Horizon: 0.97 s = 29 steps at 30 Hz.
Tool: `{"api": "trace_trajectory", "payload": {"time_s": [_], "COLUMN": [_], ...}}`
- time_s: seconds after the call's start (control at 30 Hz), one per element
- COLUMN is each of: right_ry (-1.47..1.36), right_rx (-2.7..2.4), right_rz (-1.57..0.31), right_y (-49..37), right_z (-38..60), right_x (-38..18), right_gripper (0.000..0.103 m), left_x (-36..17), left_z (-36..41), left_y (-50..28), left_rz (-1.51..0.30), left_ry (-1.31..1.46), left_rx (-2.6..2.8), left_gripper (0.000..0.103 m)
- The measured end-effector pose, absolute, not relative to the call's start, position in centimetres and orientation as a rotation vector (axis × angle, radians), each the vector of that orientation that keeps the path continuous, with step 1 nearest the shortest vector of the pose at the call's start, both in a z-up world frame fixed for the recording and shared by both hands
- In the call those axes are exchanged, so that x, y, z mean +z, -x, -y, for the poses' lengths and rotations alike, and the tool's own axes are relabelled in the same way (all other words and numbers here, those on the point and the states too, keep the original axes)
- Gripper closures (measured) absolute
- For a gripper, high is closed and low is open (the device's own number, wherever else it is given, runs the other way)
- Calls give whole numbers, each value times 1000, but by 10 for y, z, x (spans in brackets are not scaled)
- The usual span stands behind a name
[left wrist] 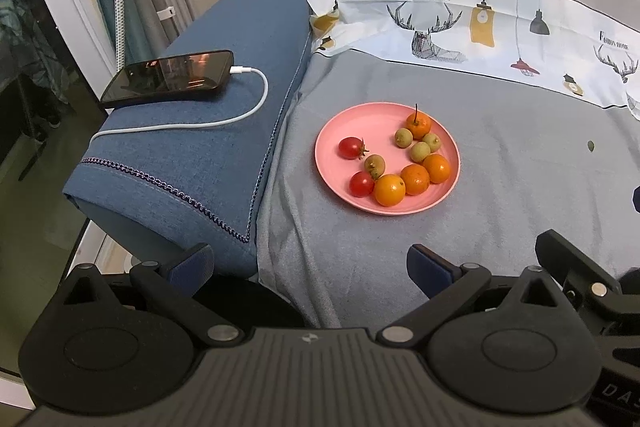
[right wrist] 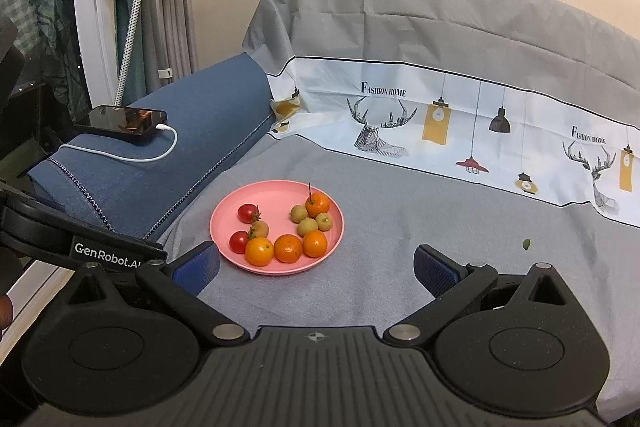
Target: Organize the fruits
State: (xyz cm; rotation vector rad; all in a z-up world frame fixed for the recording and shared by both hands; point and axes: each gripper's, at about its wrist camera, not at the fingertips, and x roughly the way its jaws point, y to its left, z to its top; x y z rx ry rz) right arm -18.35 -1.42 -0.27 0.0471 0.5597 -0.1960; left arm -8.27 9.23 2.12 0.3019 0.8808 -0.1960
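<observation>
While both tongs hang above the grey-covered sofa seat, the fruit lies as follows.

Left tongs (left wrist: pixel 310 265): spread wide, nothing between the blue pads, held short of the plate and over the seam between armrest and seat.

Right tongs (right wrist: pixel 318 269): spread wide too, empty, with the near rim of the plate just ahead of the left pad.

Pink plate (left wrist: pixel 332 131): flat on the grey cover (left wrist: pixel 500 187), close beside the blue armrest (left wrist: pixel 200 155); all the fruit sits inside it.

Oranges: three small ones touch in a row along the near edge (left wrist: pixel 415 179); a fourth with a dark stem (left wrist: pixel 418 124) stands at the far side.

Green fruits: three small ones cluster (left wrist: pixel 420 151) just in front of the stemmed orange, touching one another; a fourth (left wrist: pixel 374 165) lies apart, between the two tomatoes.

Cherry tomatoes: one (left wrist: pixel 351 147) toward the armrest side with a green calyx, the other (left wrist: pixel 361 184) next to the leftmost orange of the row.

Phone (left wrist: pixel 170 77): lying flat on the armrest, screen dark, with a white cable (left wrist: pixel 256 103) plugged in and curling over the blue fabric.

Printed cloth (left wrist: pixel 460 23): white, with deer heads and lamps, laid along the back of the seat.

Green speck (left wrist: pixel 591 145): alone on the cover, well apart from the plate; what it is I cannot tell.
</observation>
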Motion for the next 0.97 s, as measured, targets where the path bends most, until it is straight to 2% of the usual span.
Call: {"api": "trace_trajectory", "payload": {"time_s": [0.97], "right_ry": [-55], "right_rx": [-187], "right_rz": [-576], "right_y": [179], "right_z": [14], "right_x": [-8], "right_gripper": [1], "left_x": [16], "left_z": [-88], "left_y": [81], "left_rz": [-890], "left_ry": [-322], "left_rx": [-177], "left_gripper": [0]}}
